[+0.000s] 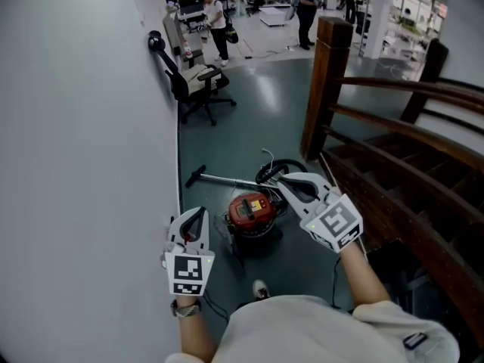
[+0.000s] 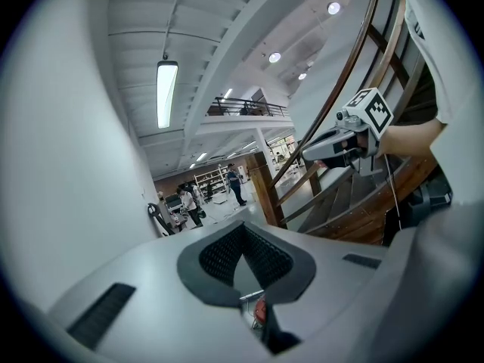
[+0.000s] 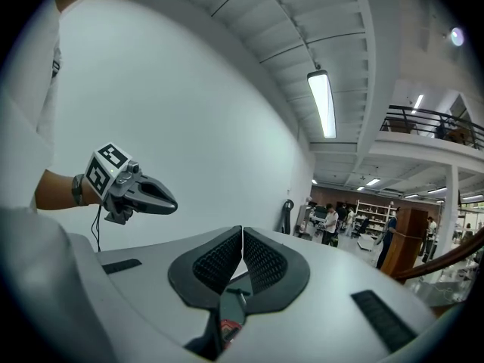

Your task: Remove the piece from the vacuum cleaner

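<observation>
At the far left a white wall (image 1: 76, 165) is seen, and an office chair (image 1: 198, 85) is parked against it, farther off on the grey floor (image 1: 265, 104). The left gripper (image 1: 198, 212) is held close beside the wall. Its jaws are pressed together, and nothing is caught between the ribbed pads (image 2: 223, 255). A shoe (image 1: 260, 288) is seen on the floor just right of it, near the lower edge.

The red vacuum cleaner (image 1: 252, 212) is set on the floor between the two grippers in the head view and is touched by neither. Which piece of it is meant cannot be told. A metal tube (image 1: 227, 180) is laid on the floor from beside the vacuum cleaner toward the wall, and a black hose (image 1: 272, 166) is looped behind the red body. Part of that hose is covered by the right gripper (image 1: 278, 178), which is held above it. Its jaws are likewise closed on each other, and nothing is pinched between them. People (image 1: 306, 6) are seen standing far down the hall, well apart from the vacuum cleaner.

To the right the open floor is bounded by a wooden post (image 1: 321, 89) and a stair railing (image 1: 408, 119), with dark steps seen behind the rails.
</observation>
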`<act>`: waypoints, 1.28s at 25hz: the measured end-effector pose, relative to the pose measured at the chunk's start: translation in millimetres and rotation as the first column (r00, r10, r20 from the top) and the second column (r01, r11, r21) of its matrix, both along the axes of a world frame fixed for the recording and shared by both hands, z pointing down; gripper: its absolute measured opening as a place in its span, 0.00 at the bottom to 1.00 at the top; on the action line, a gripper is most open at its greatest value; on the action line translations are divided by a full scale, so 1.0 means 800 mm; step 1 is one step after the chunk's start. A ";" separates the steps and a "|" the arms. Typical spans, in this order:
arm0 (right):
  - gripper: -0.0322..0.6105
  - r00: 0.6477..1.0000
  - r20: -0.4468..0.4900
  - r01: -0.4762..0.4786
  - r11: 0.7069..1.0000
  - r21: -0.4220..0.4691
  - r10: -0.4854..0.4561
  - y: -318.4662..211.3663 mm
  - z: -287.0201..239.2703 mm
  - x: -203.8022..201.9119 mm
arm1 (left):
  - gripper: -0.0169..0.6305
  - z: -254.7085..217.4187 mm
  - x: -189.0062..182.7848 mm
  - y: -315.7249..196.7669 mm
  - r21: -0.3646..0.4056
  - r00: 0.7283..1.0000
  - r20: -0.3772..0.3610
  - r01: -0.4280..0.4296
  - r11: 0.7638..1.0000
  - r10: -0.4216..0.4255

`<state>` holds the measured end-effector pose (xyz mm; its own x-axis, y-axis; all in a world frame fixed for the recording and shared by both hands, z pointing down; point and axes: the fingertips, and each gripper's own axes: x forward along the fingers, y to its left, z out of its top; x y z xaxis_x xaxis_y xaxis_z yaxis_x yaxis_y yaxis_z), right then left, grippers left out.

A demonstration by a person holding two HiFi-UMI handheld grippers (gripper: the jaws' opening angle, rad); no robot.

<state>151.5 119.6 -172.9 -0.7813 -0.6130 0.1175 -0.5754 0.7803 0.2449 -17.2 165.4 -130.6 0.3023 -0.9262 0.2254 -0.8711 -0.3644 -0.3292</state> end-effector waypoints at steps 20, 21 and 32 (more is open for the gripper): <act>0.10 0.997 -0.073 0.008 0.996 -0.090 -0.015 -0.024 0.064 -0.060 | 0.03 0.053 -0.051 -0.035 -0.085 1.000 -0.021 -0.012 0.996 0.011; 0.10 0.997 -0.070 0.006 0.996 -0.093 -0.012 -0.027 0.065 -0.062 | 0.03 0.056 -0.053 -0.036 -0.091 1.000 -0.020 -0.014 0.996 0.012; 0.10 0.997 -0.069 0.016 0.989 -0.144 -0.026 -0.076 0.098 -0.081 | 0.03 0.097 -0.061 -0.072 -0.165 1.000 -0.019 -0.001 0.986 -0.003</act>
